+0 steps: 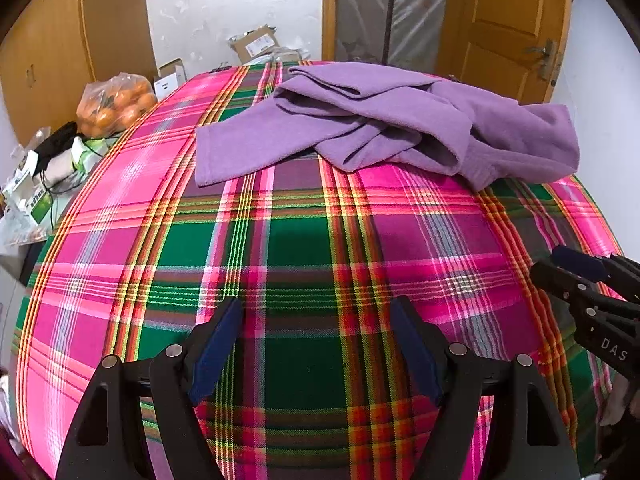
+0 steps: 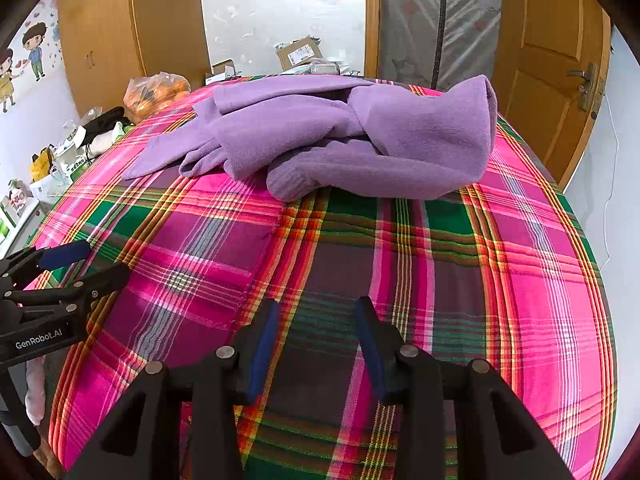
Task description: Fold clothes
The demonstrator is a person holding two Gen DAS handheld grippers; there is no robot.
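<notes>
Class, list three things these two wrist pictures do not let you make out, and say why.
1. What kind of garment the purple garment is: in both views it lies crumpled, folds hiding its shape.
2. Box label, left wrist view: too small.
3. The table under the plaid cloth: covered in both views.

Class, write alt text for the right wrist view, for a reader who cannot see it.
A crumpled purple fleece garment lies unfolded on a pink-and-green plaid bedcover. The right gripper hangs open and empty above the cloth nearer the camera, with the left gripper at the left edge.
</notes>
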